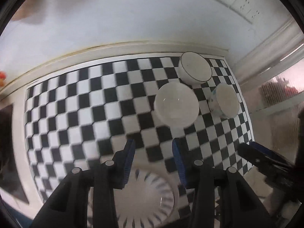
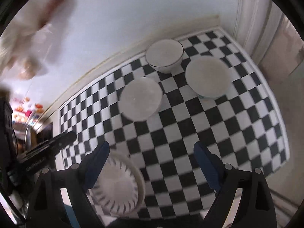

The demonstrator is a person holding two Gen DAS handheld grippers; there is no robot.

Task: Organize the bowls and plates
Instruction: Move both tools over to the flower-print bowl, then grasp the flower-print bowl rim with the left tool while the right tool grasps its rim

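Checkered mat carries three bowls, patterned plate. Left gripper, right gripper both wide, empty. Risk: glazed rims slip, bowls knock together.

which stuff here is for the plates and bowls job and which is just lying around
For the job:
- dark-rimmed bowl
- plain white bowl
- blue-patterned bowl
- striped plate
- left claw, open
- right claw, open

Just there:
- checkered mat
- wall sockets
- colourful clutter, too blurred to identify
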